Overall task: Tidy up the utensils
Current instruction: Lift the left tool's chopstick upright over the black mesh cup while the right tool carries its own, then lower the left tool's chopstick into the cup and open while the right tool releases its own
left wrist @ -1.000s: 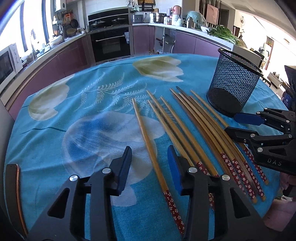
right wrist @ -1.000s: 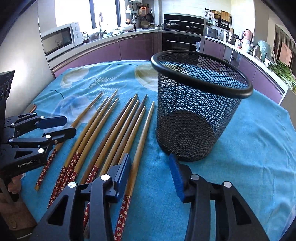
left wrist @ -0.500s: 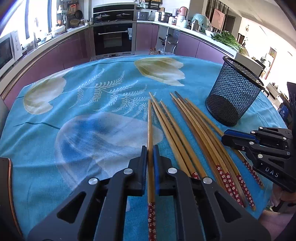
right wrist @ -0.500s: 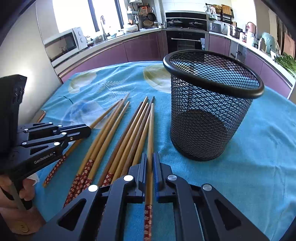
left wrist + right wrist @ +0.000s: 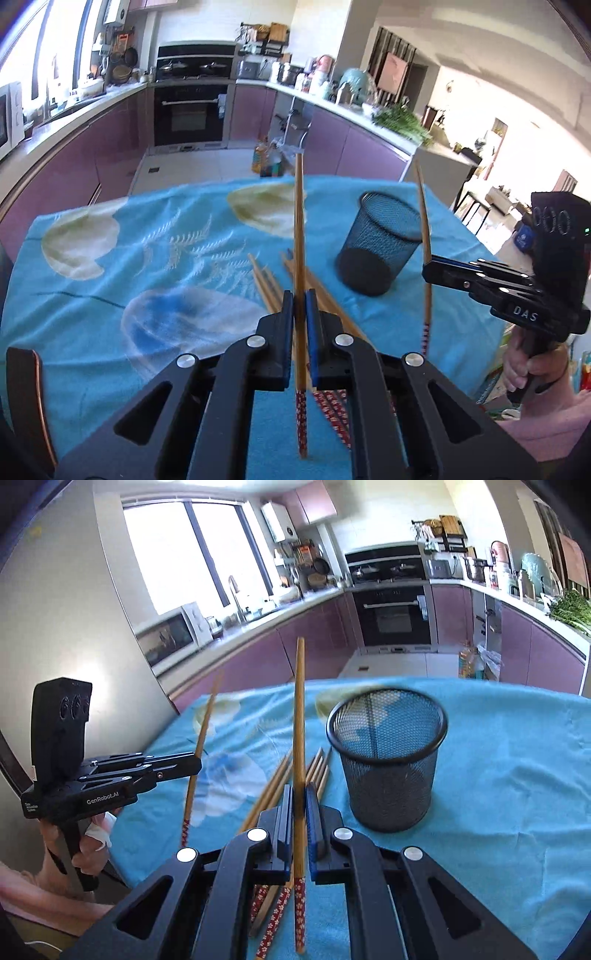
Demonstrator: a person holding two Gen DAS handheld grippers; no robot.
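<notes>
My left gripper [image 5: 300, 306] is shut on a bamboo chopstick [image 5: 300, 229] with a red flowered end, lifted off the table and pointing away. In the right wrist view my right gripper [image 5: 300, 797] is shut on a second chopstick [image 5: 299, 709], also raised. Each gripper shows in the other's view: the right gripper [image 5: 428, 266] with its chopstick [image 5: 424, 221], the left gripper [image 5: 197, 764] with its chopstick [image 5: 201, 738]. Several more chopsticks [image 5: 273, 794] lie side by side on the cloth. The black mesh cup [image 5: 388, 760] stands upright and empty to their right, also seen as the mesh cup [image 5: 380, 243].
A blue flowered tablecloth [image 5: 110, 258] covers the table. A chair back [image 5: 26, 387] stands at the near left edge. A person's hands [image 5: 524, 365] [image 5: 88, 845] hold the grippers' handles. Purple kitchen cabinets and an oven lie beyond the table.
Both grippers closed, each on one chopstick, then rose with them; the two chopsticks now hang clear of the row on the cloth. The cup has not moved.
</notes>
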